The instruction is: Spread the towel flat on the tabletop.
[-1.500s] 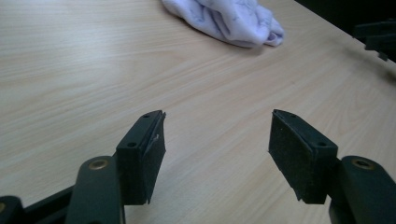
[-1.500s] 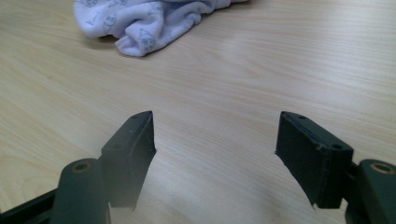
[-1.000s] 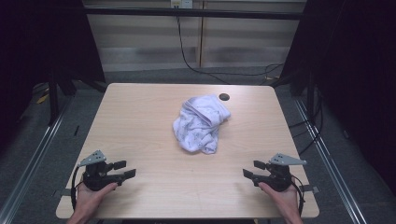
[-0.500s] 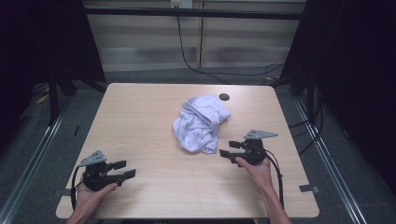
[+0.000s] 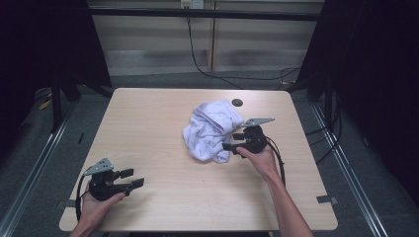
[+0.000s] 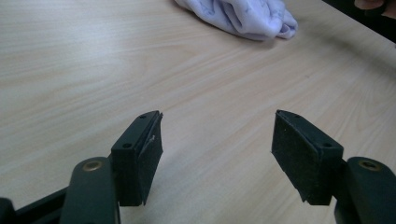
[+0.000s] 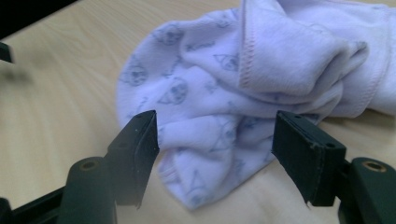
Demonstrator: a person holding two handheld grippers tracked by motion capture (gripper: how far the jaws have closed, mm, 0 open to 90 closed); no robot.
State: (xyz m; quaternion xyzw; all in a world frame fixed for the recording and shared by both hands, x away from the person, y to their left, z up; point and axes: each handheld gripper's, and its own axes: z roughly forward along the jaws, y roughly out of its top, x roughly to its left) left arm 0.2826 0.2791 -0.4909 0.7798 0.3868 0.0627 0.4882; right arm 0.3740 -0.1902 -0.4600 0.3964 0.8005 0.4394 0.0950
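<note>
Lower left of the high view, the left gripper sits low over the pale wooden table, jaws spread on nothing. Up at centre right, the right gripper is at the edge of the crumpled white printed baby garment — jaws wide, straddling a lower fold, not yet pinching. Next, I'd judge: close on that fold. Beyond, a small dark hole in the tabletop — nothing blocks the reach.

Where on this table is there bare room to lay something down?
Bare wood runs from the table's far-left corner down to the left gripper, and along the near edge. It is crowded where the right gripper meets the crumpled cloth.
</note>
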